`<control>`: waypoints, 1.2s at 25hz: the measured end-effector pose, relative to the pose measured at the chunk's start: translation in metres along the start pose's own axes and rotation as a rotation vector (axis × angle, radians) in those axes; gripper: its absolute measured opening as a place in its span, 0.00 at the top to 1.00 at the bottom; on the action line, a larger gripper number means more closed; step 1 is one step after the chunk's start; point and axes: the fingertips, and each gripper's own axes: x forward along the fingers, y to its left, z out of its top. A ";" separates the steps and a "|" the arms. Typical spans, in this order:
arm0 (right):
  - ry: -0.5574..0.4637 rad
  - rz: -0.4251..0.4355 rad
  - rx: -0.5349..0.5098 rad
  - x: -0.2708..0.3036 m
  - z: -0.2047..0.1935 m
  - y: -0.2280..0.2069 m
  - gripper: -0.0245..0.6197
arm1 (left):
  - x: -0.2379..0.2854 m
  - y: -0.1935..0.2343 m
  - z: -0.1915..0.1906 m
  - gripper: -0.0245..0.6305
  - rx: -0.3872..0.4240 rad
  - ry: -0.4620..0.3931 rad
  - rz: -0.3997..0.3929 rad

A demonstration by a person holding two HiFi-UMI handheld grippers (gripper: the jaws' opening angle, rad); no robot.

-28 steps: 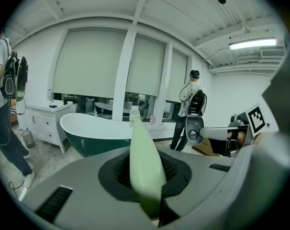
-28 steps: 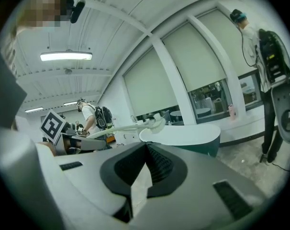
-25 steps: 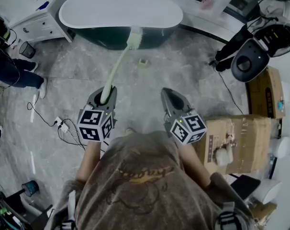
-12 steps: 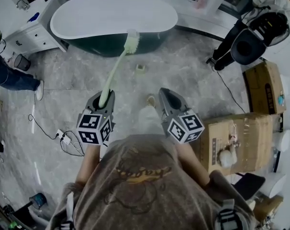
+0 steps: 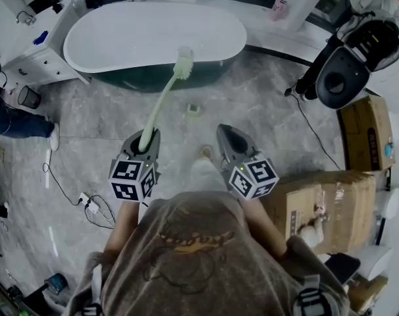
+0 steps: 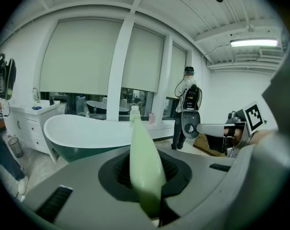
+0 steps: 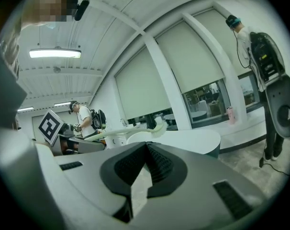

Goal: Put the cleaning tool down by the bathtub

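Jaws of left gripper [image 5: 145, 141]: clamped on butt of pale green long-handled plastic brush [image 5: 161, 104]. Long axis straight ahead, bristle head at near rim of white oval bathtub [image 5: 101, 56]. Right gripper [image 5: 229, 137]: jaws closed, empty.

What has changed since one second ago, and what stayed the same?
The person has walked closer to the bathtub, bringing both grippers and the brush forward. The left gripper still holds the brush handle in its jaws; the right gripper is still empty.
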 end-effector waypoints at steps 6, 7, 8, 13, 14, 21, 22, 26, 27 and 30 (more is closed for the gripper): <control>0.020 0.040 -0.006 0.042 0.025 -0.041 0.96 | 0.058 0.014 0.030 0.89 -0.022 0.012 0.011; 0.023 0.044 -0.008 0.048 0.030 -0.050 0.96 | 0.068 0.016 0.037 0.89 -0.024 0.011 0.014; 0.027 0.048 -0.009 0.055 0.034 -0.061 0.96 | 0.080 0.016 0.044 0.89 -0.025 0.010 0.017; 0.040 0.078 -0.003 0.083 0.054 -0.108 0.96 | 0.129 0.015 0.072 0.89 -0.028 0.005 0.038; 0.042 0.086 -0.001 0.089 0.057 -0.115 0.96 | 0.137 0.014 0.076 0.89 -0.030 0.004 0.045; 0.060 0.123 0.010 0.122 0.072 -0.146 0.96 | 0.171 0.024 0.098 0.89 -0.047 -0.005 0.076; 0.060 0.125 0.011 0.126 0.073 -0.148 0.96 | 0.174 0.026 0.101 0.89 -0.048 -0.010 0.080; 0.060 0.124 0.011 0.141 0.076 -0.155 0.96 | 0.187 0.035 0.112 0.89 -0.047 -0.028 0.085; 0.057 0.121 0.009 0.145 0.077 -0.156 0.96 | 0.189 0.037 0.114 0.89 -0.045 -0.030 0.083; 0.046 0.101 0.004 0.159 0.083 -0.157 0.96 | 0.195 0.049 0.121 0.89 -0.027 -0.035 0.077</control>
